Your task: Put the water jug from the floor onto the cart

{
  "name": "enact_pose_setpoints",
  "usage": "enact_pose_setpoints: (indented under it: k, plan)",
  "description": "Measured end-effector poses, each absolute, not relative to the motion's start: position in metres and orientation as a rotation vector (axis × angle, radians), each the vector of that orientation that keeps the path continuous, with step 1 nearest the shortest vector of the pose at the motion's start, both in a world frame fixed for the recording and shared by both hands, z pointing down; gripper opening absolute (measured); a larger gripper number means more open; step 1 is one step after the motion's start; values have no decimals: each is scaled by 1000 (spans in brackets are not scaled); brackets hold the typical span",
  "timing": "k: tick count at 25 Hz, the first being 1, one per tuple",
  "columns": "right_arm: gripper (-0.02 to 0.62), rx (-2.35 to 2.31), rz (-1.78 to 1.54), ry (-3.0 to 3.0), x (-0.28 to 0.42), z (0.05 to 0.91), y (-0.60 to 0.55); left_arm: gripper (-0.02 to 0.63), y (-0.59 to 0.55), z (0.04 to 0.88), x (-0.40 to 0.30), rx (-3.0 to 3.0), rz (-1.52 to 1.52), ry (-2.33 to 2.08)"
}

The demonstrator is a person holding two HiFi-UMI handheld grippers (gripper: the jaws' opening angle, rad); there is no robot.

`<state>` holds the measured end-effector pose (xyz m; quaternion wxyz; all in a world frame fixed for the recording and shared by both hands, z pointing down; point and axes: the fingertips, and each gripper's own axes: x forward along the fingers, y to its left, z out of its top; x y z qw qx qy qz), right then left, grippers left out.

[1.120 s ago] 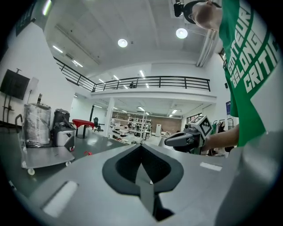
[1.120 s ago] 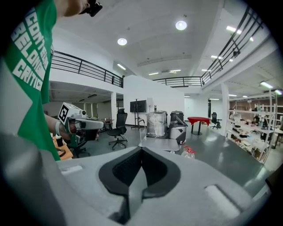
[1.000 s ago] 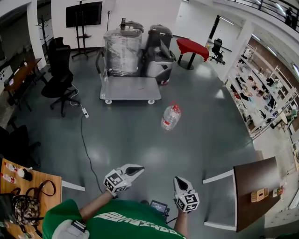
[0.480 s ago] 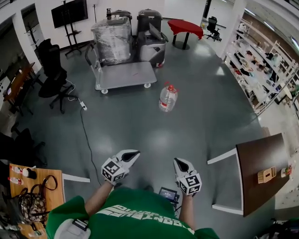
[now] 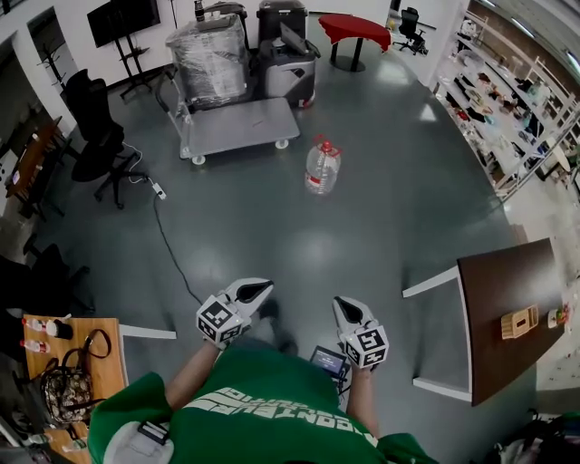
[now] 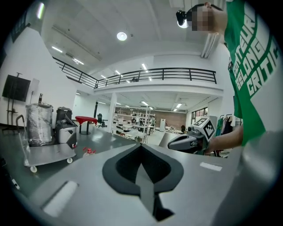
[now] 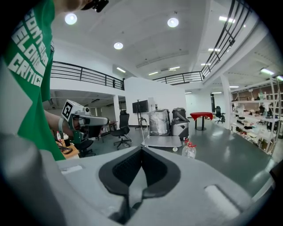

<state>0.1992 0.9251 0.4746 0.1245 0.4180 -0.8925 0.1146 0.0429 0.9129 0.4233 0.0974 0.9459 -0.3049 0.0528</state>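
Left gripper (image 5: 263,286) and right gripper (image 5: 340,304) are both closed and empty; reaching the water jug (image 5: 322,168) at 12 o'clock without opening could tip it over.

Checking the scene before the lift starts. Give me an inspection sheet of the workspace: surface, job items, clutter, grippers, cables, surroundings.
Surface: grey floor, glossy, with light reflections.
Job's things: water jug upright on the floor, red cap, apart from the cart; front of the cart deck bare, a wrapped load at its back.
Clutter: grey machine beside the cart; office chair.
Grippers: left gripper and right gripper both shut, empty, far from the jug.
Cables: black cable runs across the floor from a power strip.
Surroundings: red table, shelves, brown table, wooden desk with a bag.
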Motion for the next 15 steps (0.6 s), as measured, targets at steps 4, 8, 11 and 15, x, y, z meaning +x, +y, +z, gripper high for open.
enact_pose_setpoints:
  k: [4, 8, 11, 15]
  plan:
    - [-8, 1226, 323, -2580, 210, 474, 921, 11, 907, 419, 54, 2809, 138, -882]
    - [-8, 1261, 292, -2537, 221, 473, 914, 11, 896, 424, 62, 2826, 140, -849]
    - [-8, 1283, 276, -2493, 229, 472, 908, 11, 884, 425, 73, 2843, 170, -845]
    - [-7, 1275, 285, -2479, 229, 476, 903, 11, 870, 435, 78, 2831, 215, -868]
